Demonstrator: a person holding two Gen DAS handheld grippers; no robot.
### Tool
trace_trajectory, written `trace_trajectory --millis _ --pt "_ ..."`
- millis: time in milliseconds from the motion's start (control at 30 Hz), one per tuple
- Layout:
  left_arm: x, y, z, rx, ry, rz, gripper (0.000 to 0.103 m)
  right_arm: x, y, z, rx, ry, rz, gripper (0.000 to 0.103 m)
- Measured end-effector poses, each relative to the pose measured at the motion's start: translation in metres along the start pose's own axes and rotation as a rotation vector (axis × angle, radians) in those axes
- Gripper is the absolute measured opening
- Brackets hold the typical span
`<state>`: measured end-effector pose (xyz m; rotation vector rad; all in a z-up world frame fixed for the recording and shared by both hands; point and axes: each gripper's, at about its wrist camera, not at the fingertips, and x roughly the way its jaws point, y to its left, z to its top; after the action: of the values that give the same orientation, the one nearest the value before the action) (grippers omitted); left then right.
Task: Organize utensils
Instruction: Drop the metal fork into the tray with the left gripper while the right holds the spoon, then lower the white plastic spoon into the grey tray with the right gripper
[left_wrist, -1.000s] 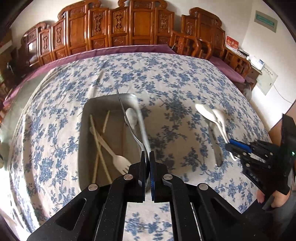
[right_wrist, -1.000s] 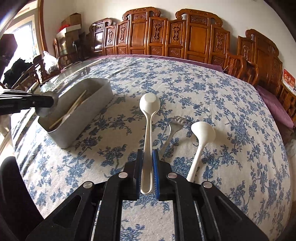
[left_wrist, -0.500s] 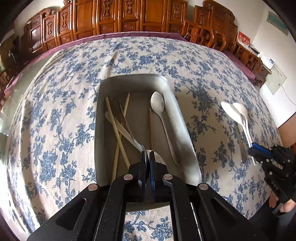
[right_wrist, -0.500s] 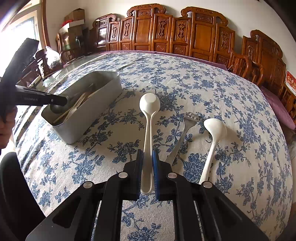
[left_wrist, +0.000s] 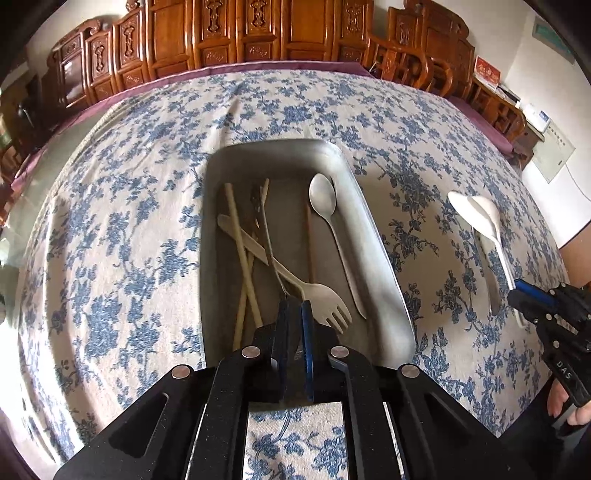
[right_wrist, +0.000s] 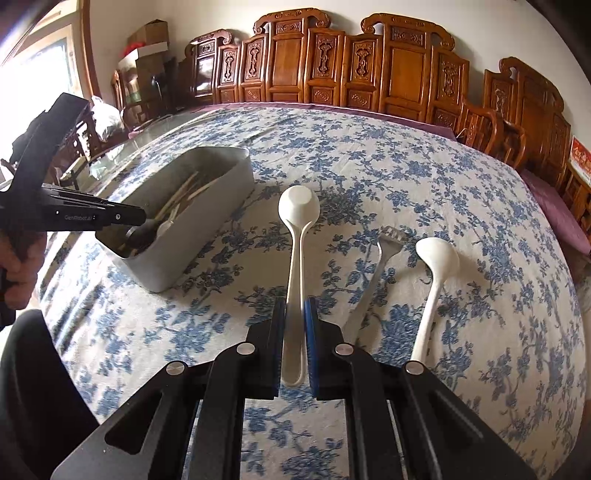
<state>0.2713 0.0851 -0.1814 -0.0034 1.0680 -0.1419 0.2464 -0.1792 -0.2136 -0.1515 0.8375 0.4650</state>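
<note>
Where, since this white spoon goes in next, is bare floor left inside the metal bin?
Bare floor: the far end of the bin, past the utensil tips, and a strip between the metal fork and the brown chopstick. Crossed chopsticks and the pale fork crowd the near end under the left gripper.

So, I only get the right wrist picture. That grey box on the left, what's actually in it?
Observer: The left wrist view looks straight in. A pale fork lies in the grey box, prongs nearest the camera.
Operator: Anything else?
Observer: A pale spoon lies along the right wall, bowl at the far end.
Operator: And that other black claw reaching in?
Observer: That's the left gripper. A thin metal utensil sticks out from between its fingers, lying down into the box.
</note>
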Motion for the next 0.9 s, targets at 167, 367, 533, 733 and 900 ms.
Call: trace_trajectory --millis 167,367,533,733,900 --pt "-0.029 0.007 -0.006 0.004 -0.045 0.010 0.016 -0.007 0.018 0.012 -0.013 -0.017 0.019 0.012" --pt "-0.067 0.018 -0.017 -0.008 -0.114 0.021 0.035 -0.014 0.042 0.032 -0.043 -0.040 0.040 0.012" --pt "-0.094 0.029 -0.030 -0.031 -0.180 0.037 0.066 -0.015 0.064 0.050 -0.063 -0.051 0.058 0.012" --pt "-0.109 0.046 -0.043 -0.075 -0.231 0.040 0.091 -0.005 0.087 0.069 -0.096 -0.043 0.065 0.012" --pt "-0.107 0.058 -0.047 -0.108 -0.241 0.046 0.095 0.009 0.099 0.082 -0.097 -0.023 0.065 0.012"
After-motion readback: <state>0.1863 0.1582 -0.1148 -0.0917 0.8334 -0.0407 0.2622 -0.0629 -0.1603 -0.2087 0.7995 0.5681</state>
